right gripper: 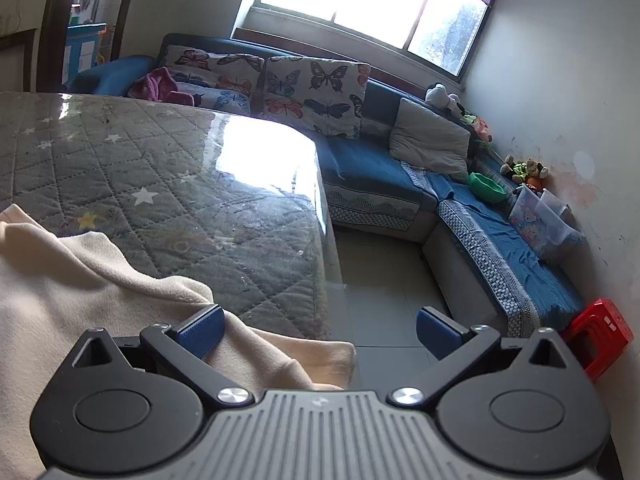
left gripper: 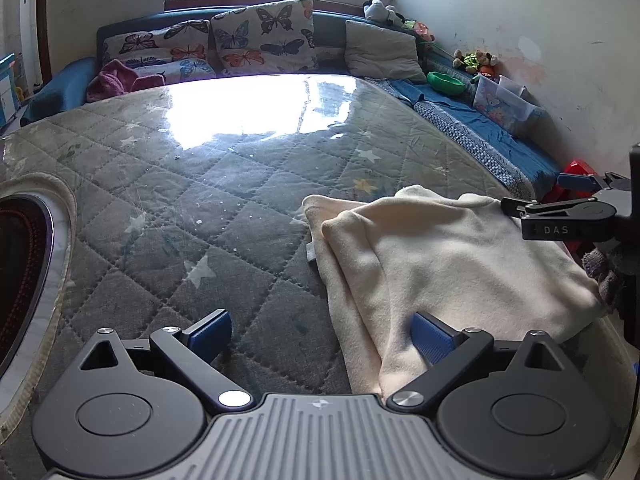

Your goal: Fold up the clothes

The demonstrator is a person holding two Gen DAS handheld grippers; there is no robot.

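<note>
Left claw (left gripper: pixel 322 338) sits low over the bench (left gripper: pixel 200 208), pointing forward across it, fingers spread wide, nothing between them. Its left pad hangs over bare quilted cover; its right pad (left gripper: pixel 430 338) rests on the near left edge of the cream garment (left gripper: pixel 440 256). Garment lies folded into a rough block on the right near part of the bench, one layer stacked over another, a small tag poking out at its left side.

Right claw (right gripper: pixel 318 334) is at the bench's right near corner, tilted, also wide open and empty. Its left pad (right gripper: pixel 202 332) is touching the garment's (right gripper: pixel 80 288) edge; its right pad hangs off the bench above the floor (right gripper: pixel 384 288). In the left view this claw (left gripper: pixel 568 216) reaches in from the right over the garment's far right corner, with a dark gloved hand (left gripper: pixel 608 276) behind it.
</note>
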